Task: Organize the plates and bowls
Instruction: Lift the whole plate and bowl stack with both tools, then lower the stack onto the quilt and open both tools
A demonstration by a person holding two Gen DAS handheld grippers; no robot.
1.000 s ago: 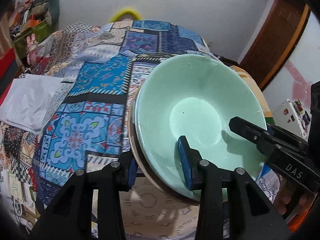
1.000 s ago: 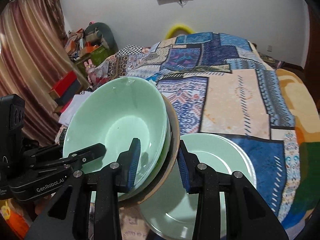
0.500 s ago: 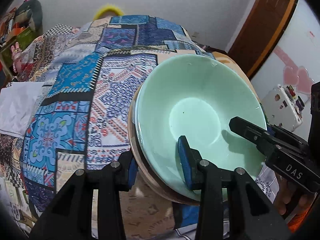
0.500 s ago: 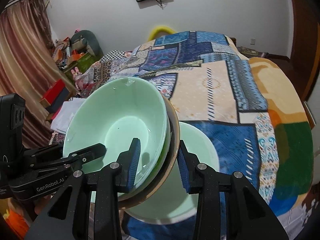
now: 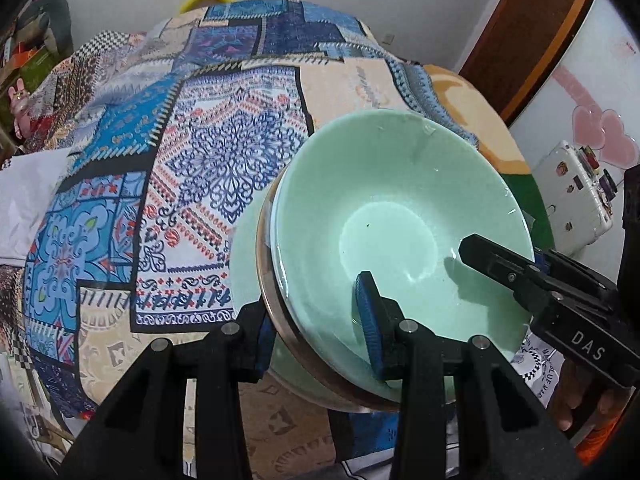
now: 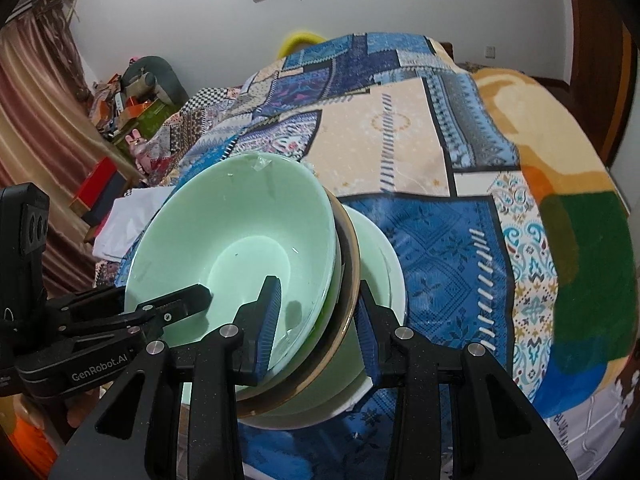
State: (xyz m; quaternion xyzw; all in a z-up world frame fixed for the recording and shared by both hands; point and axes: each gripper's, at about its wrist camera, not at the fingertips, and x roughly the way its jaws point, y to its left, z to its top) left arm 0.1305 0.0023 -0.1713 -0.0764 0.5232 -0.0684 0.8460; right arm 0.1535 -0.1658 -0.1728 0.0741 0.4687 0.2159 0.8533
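A stack of nested bowls, pale green bowl [image 5: 392, 220] on top with a brown-rimmed one [image 5: 268, 280] under it, is held over the patchwork bed. My left gripper [image 5: 316, 320] is shut on the stack's near rim. My right gripper [image 6: 316, 320] is shut on the opposite rim of the same stack [image 6: 240, 240]. Each gripper shows in the other's view: the right one [image 5: 520, 272] and the left one [image 6: 160, 308]. Just below the stack lie pale green plates [image 6: 384, 264], which also show in the left wrist view [image 5: 244, 256].
The patchwork bedspread [image 5: 192, 152] covers the bed [image 6: 460, 160]. White cloth [image 5: 24, 196] lies at the bed's left side. Clutter and boxes [image 6: 128, 108] stand by the curtain. A white case [image 5: 572, 196] and a wooden door [image 5: 532, 28] are to the right.
Both grippers have carried the bowl stack to the right and lower, so it now hangs right over the green plates. Both grips are unchanged.
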